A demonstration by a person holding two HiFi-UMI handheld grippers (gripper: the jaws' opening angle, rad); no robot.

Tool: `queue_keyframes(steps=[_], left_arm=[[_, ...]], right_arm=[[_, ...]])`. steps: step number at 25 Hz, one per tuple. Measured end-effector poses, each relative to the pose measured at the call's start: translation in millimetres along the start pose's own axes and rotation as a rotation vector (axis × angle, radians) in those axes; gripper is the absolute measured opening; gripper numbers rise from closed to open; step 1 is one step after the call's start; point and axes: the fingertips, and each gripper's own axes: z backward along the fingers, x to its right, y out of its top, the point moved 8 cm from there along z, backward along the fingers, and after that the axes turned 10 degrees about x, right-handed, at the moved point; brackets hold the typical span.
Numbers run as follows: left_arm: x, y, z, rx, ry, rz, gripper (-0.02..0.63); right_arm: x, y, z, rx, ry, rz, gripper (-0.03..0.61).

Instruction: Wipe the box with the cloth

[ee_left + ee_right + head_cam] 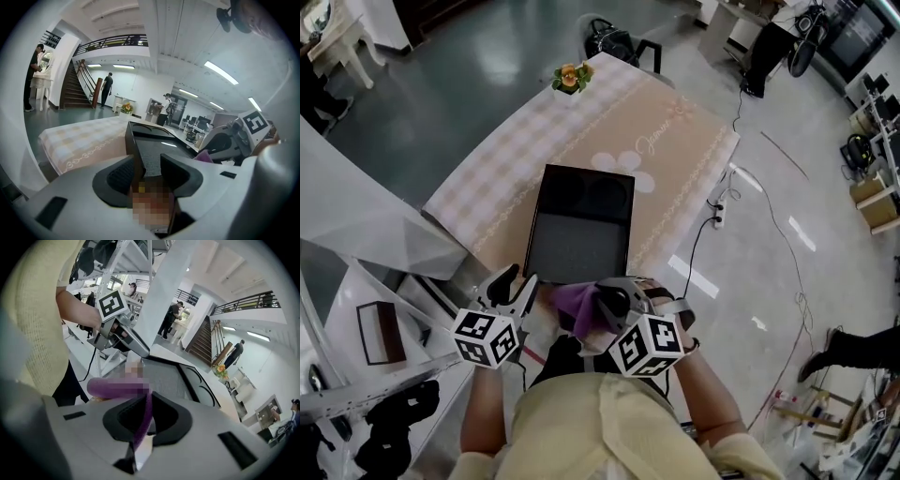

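At the near edge of the table (675,141): right gripper (598,305) and left gripper (511,286), side by side.
Right gripper: jaws pressed together on the purple cloth (575,302); one fold runs down between the pads, the rest is bunched ahead of them.
Left gripper: jaws spread, astride the near left wall of the box (581,220), not clamped on it.
Cloth: at the box's near end, between the two grippers; contact with the rim cannot be told.
Box: black, shallow, open-topped; grey mat (577,246) inside, two round recesses at the far end; flat on the table.
Table: pale checked covering.
Flowers (572,77): orange, at the far corner, well apart from the box.
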Motion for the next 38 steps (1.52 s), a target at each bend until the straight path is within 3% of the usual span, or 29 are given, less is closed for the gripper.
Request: queue_keyframes(steps=[15,21,24,26,34,38], left_arm=[[-3,-8,-21,-0.056,0.003,-0.023,0.176],[-4,-12,-23,-0.065,0.001,-0.016,0.175],[-4,-12,-22,-0.06,0.008,-0.01,0.175],[-4,-12,-21,-0.056,0.013,-0.009,0.175],[-3,-7,-22,-0.032,0.03,-0.018,0.175],[-3,-5,-24,-0.019,0.042,-0.018,0.175]], right_arm=[[5,-24,39,-0.021,-0.076,-0.167,0.048],[30,-8,84,0.2,-0.038,-0.413,0.048],[60,-4,116,0.368,-0.13,-0.497,0.048],[79,-11,134,0.417,-0.203,-0.504,0.048],[143,-54,148,0.312,-0.505,-0.428,0.048],[166,-75,132,0.268,-0.594,-0.469,0.048]])
